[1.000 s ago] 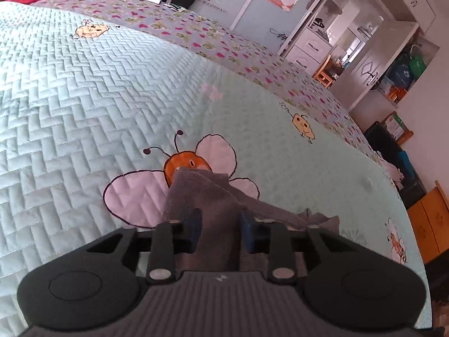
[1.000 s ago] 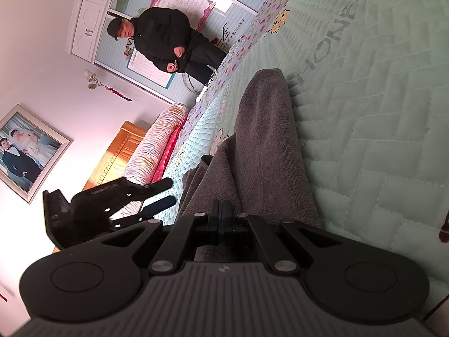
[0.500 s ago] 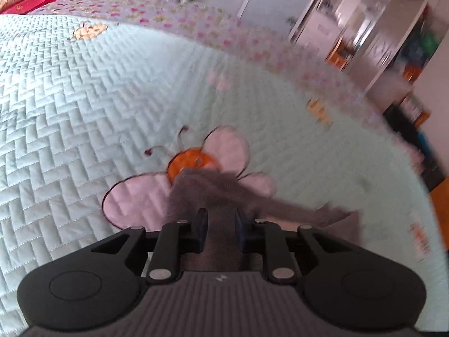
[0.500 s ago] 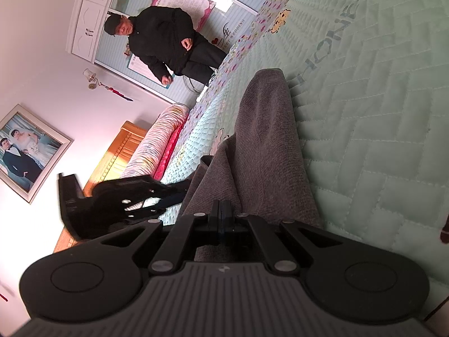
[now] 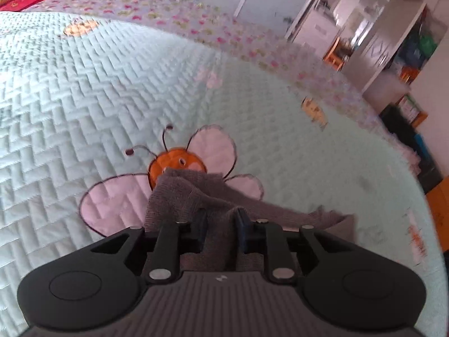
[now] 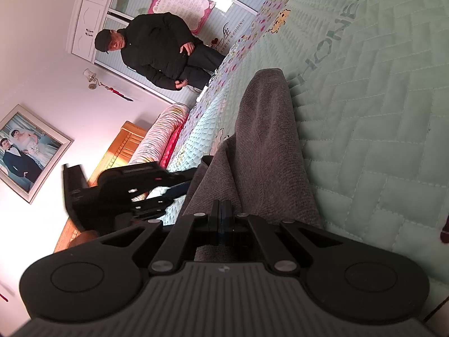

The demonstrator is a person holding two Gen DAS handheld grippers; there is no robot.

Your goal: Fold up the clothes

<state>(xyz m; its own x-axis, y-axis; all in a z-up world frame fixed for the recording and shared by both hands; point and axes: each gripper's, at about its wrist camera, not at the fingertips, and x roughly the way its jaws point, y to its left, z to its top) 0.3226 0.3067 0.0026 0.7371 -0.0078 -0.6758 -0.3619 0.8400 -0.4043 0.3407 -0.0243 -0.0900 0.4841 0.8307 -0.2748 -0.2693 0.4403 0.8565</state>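
Pale green quilted bedspread (image 5: 84, 90) fills the room's big bed, stitched in a herringbone pattern with an orange bee appliqué (image 5: 179, 165) right in the middle. Draped across that bee lies the grey garment (image 5: 196, 196), a soft knitted piece, bunched up at the near edge of the bed. Left tool (image 5: 220, 231) is down on it, blue-padded fingers (image 5: 201, 224) set a little apart with a raised fold of the grey cloth between them; whether they really pinch it I cannot tell. Over to the right tool (image 6: 221, 214): its fingers are pressed together with the near hem of the grey garment (image 6: 266, 146) caught at their tips, and from there the cloth runs away as a long ridge over the bedspread (image 6: 378, 112), across faint lettering stitched in the quilt. From this side the left tool (image 6: 168, 191) shows to the left, at the cloth's other edge. By the far wall a person in dark clothes and a cap (image 6: 160, 47) stands watching beside a pink poster (image 6: 182, 8), and a framed photograph (image 6: 25, 151) hangs on the left wall.
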